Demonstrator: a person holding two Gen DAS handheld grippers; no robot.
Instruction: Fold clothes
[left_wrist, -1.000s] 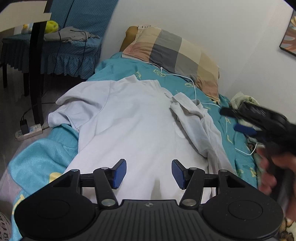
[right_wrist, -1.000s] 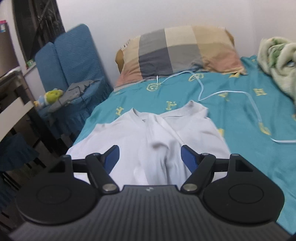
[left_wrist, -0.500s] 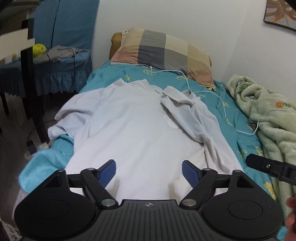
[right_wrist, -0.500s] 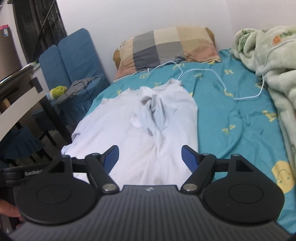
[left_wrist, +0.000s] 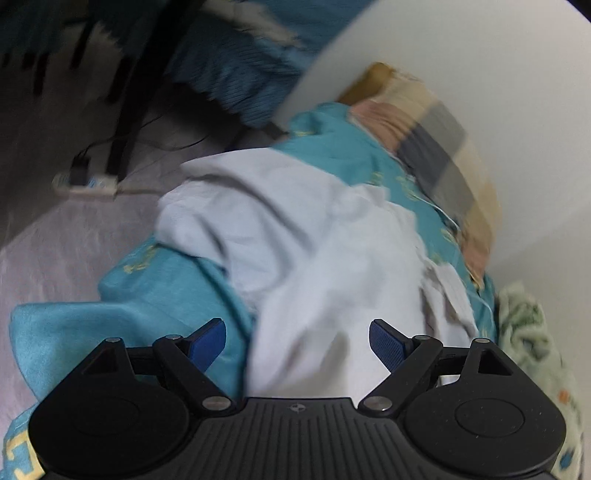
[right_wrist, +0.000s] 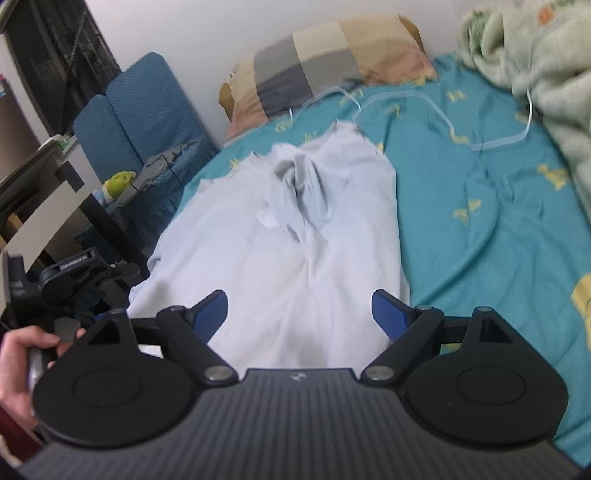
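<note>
A pale white T-shirt (left_wrist: 314, 240) lies spread on the teal bed sheet (left_wrist: 166, 295), its left sleeve hanging over the bed's edge. In the right wrist view the shirt (right_wrist: 295, 251) has its right sleeve (right_wrist: 306, 192) folded across the chest. My left gripper (left_wrist: 297, 332) is open above the shirt's lower left side, with nothing pinched. My right gripper (right_wrist: 299, 306) hovers over the hem area, its jaws still opening and not pressing on the cloth below. A hand (right_wrist: 22, 354) grips a handle at the left.
A checked pillow (right_wrist: 325, 62) lies at the head of the bed, with a white cable (right_wrist: 406, 99) below it. A fluffy green blanket (right_wrist: 535, 66) is heaped on the right. Left of the bed are a blue chair (right_wrist: 140, 122), a table leg (left_wrist: 129, 110) and a power strip (left_wrist: 85, 184).
The left view has swung left and rolled, now looking over the bed's left edge; its jaws spread wider. The right gripper drew back toward the hem and its jaws widened.
</note>
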